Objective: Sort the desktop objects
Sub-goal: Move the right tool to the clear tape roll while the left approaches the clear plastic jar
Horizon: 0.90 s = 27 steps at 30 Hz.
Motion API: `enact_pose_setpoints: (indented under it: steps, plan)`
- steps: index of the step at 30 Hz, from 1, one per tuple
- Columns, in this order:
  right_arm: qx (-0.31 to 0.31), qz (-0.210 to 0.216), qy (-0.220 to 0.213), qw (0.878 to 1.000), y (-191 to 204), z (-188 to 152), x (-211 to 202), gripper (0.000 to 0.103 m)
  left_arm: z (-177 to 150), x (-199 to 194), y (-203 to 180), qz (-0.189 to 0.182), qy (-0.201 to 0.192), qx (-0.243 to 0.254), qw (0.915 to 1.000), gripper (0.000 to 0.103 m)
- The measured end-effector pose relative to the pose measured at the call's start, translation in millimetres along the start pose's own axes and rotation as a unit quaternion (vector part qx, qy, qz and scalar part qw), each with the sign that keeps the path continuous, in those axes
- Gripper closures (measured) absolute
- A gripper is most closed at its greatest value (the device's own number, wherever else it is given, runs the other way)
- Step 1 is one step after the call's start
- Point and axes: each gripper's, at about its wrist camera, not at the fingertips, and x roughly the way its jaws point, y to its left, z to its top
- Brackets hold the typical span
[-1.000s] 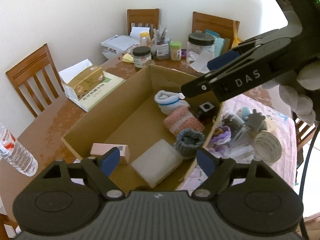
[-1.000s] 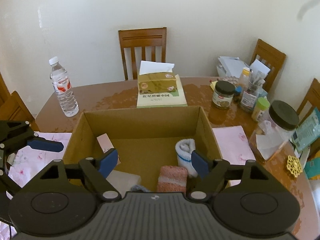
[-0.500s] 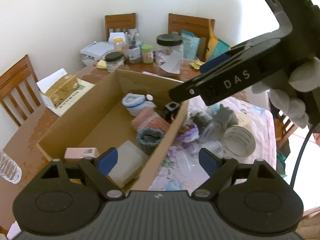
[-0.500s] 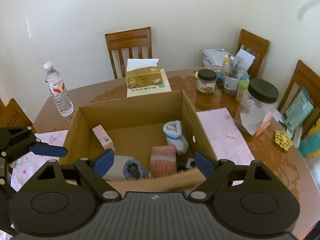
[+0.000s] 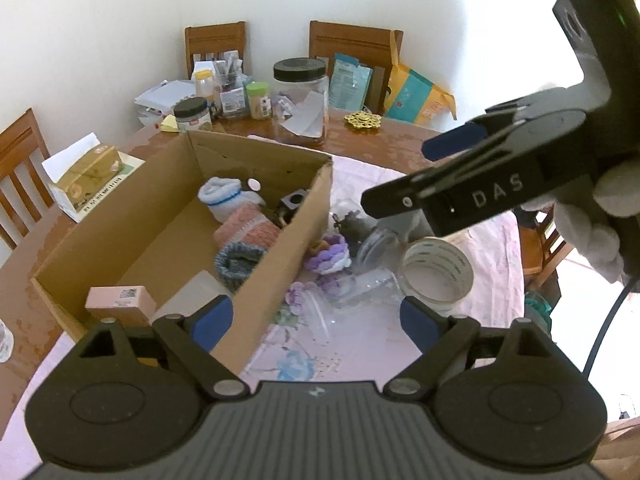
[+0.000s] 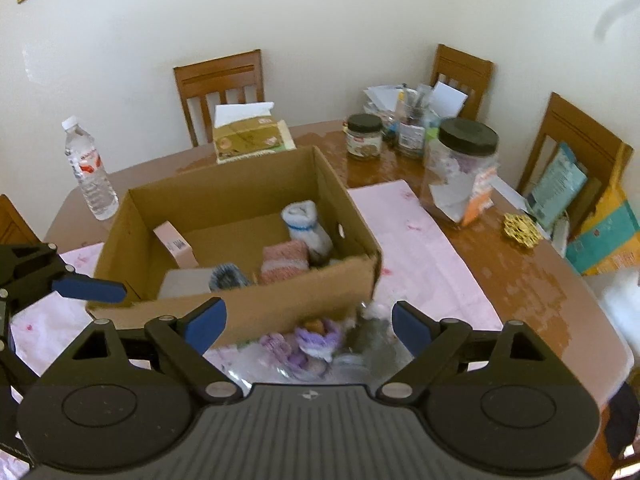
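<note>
Both claws are hovering wide open and empty: left claw (image 5: pixel 310 318), right claw (image 6: pixel 308 322). The cardboard box (image 6: pixel 280 304) is sitting just beyond them, beside a purple knit piece (image 5: pixel 330 254) and tape roll (image 5: pixel 438 274).

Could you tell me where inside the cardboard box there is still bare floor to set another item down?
The cardboard box has bare floor along its far wall, between the pink carton and the white sock. The near side is crowded: a white block, grey knit roll and pink cloth sit packed together.

Black left gripper (image 5: pixel 316 318), blue-padded fingers (image 5: pixel 210 318), silver screws, right gripper (image 6: pixel 309 320) lettered "DAS", grey-gloved hand (image 5: pixel 600 220)
</note>
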Motion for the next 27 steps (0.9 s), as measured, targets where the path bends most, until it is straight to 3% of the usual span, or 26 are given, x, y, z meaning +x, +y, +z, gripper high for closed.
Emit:
enact_pose_setpoints:
  steps: [13, 27]
  plan:
    - [0.033, -0.038, 0.013, 0.999, -15, -44, 1, 0.007, -10, 20, -25, -0.010, 0.022, 0.011, 0.9997, 0.012]
    - [0.071, -0.055, 0.045, 0.995, -33, -91, 14, 0.007, -5, 46, -27, -0.008, 0.044, -0.006, 0.9990, 0.012]
